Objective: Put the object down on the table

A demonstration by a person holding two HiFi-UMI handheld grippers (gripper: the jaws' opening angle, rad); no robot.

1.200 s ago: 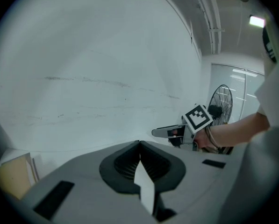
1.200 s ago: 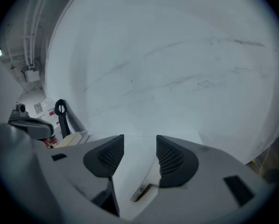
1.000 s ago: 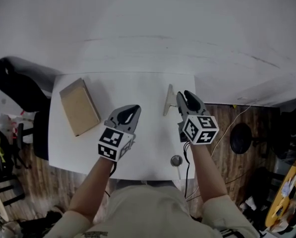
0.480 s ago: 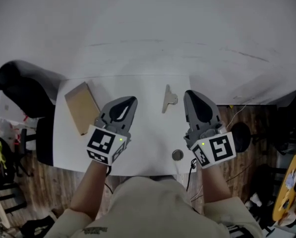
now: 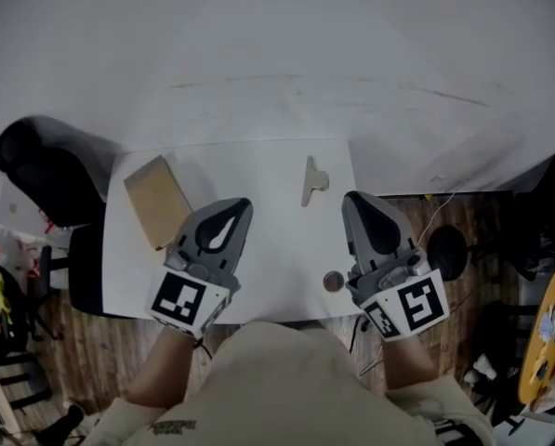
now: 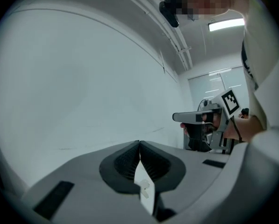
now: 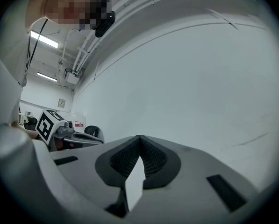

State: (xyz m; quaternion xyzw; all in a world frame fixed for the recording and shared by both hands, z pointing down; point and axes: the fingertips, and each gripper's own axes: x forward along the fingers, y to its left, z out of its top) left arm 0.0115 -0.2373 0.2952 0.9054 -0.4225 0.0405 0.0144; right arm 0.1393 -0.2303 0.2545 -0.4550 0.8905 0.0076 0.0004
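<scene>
The object, a flat beige piece point(image 5: 312, 182), lies on the white table point(image 5: 268, 170) near its far edge, with nothing touching it. My right gripper point(image 5: 351, 199) hangs over the table's right front part, a short way nearer than the piece, shut and empty. In the right gripper view its ribbed pads point(image 7: 151, 158) meet at the tips point(image 7: 139, 137) against a bare white wall. My left gripper point(image 5: 242, 204) is over the middle front, also shut and empty, its tips point(image 6: 139, 143) closed.
A brown cardboard box point(image 5: 158, 199) lies at the table's left. A small round grey knob point(image 5: 333, 282) sits at the front edge by the right gripper. A black chair point(image 5: 45, 170) stands left of the table, with cables and a round black base point(image 5: 447, 246) on the wooden floor to the right.
Both grippers have drawn back toward the person. The right one has left the beige piece and closed its jaws. The piece stays flat on the table.
</scene>
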